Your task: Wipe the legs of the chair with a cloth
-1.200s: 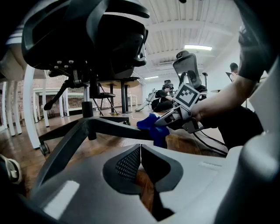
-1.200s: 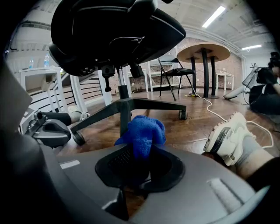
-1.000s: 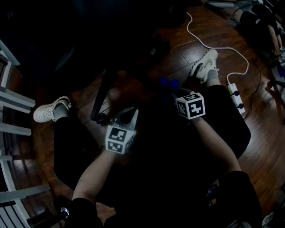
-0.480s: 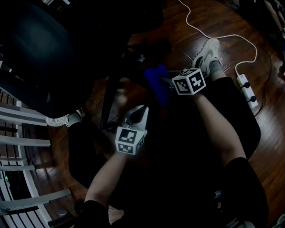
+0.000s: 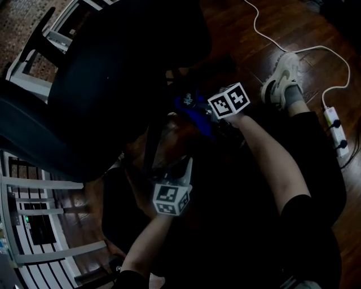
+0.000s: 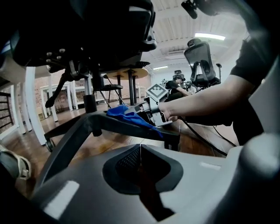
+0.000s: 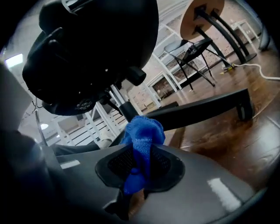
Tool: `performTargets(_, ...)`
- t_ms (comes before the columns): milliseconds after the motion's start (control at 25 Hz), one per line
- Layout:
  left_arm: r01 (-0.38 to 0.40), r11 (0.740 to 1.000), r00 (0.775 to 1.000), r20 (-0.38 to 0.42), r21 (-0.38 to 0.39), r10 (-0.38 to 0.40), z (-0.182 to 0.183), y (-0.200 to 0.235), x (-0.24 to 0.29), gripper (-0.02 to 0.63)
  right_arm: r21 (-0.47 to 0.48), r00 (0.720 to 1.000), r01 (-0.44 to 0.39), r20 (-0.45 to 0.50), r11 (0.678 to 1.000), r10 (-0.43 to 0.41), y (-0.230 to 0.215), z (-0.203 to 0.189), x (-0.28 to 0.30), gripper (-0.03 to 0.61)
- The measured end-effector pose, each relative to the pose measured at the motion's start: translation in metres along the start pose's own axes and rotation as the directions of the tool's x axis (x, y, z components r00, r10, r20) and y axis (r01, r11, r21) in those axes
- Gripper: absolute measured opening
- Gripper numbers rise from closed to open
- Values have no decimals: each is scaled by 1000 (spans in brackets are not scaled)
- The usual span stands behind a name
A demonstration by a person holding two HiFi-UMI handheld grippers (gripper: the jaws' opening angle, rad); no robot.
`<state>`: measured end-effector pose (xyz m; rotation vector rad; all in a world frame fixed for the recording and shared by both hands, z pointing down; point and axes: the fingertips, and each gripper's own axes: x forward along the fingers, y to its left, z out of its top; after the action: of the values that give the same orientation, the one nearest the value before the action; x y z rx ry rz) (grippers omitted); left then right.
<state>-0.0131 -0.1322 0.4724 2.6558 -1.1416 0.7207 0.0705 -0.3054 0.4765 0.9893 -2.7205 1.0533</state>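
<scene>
Right gripper (image 7: 140,162): its jaws are pinched tight on the blue cloth (image 7: 142,135). The cloth bunches up out of them.
Left gripper (image 6: 140,148): its jaws are pressed together with nothing in them. It sits low, just in front of a chair leg (image 6: 87,131).
Cloth: in the left gripper view it lies on top of a dark chair leg, under the chair's seat. It sits close to the chair's middle post (image 6: 89,103).
Chair (image 5: 113,84): its big dark seat fills the top of the head view. It hides most of the legs under it.
Hard to see: the head view is very dark. Only one thin leg (image 5: 151,148) and a patch of blue show below the seat.
Cannot tell: whether the left gripper touches the leg.
Cut off: the chair's seat runs off the top and the left side of the head view.
Beside the chair: a white shoe (image 5: 283,80), a white cable (image 5: 293,48) and a power strip (image 5: 337,127) lie on the wood floor (image 5: 237,51).
Behind the chair: a round table (image 7: 201,8) shows in the right gripper view. Its top is cut off by the picture's edge.
</scene>
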Motion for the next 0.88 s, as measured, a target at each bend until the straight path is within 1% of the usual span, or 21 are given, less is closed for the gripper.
performTargets(40, -3, 1000, 1000, 2, -13, 3, -1, 2, 0, 5, 13, 1000, -10, -20, 1000, 10, -1, -4, 4, 83)
performTargets(160, -1, 1000, 1000, 11, -27, 1, -3, 5, 0, 5, 47, 998, -39, -39, 998, 41, 0, -11, 0, 81)
performTargets(240, 4, 1000, 1000, 13, -28, -4, -6, 4, 5, 5, 37, 997, -41, -66, 998, 43, 2, -20, -10, 81)
performTargets(600, 58, 997, 997, 52, -49, -56, 5, -20, 21, 5, -72, 978, 28, -206, 997, -42, 9, -67, -62, 81)
performTargets(720, 66, 997, 996, 59, -49, -63, 3, -24, 17, 5, -133, 961, 49, -264, 990, -83, 9, -80, -76, 81)
performTargets(880, 50, 997, 997, 60, -60, -46, -4, -18, 10, 5, -221, 936, 81, -319, 972, -151, 12, -90, -91, 81)
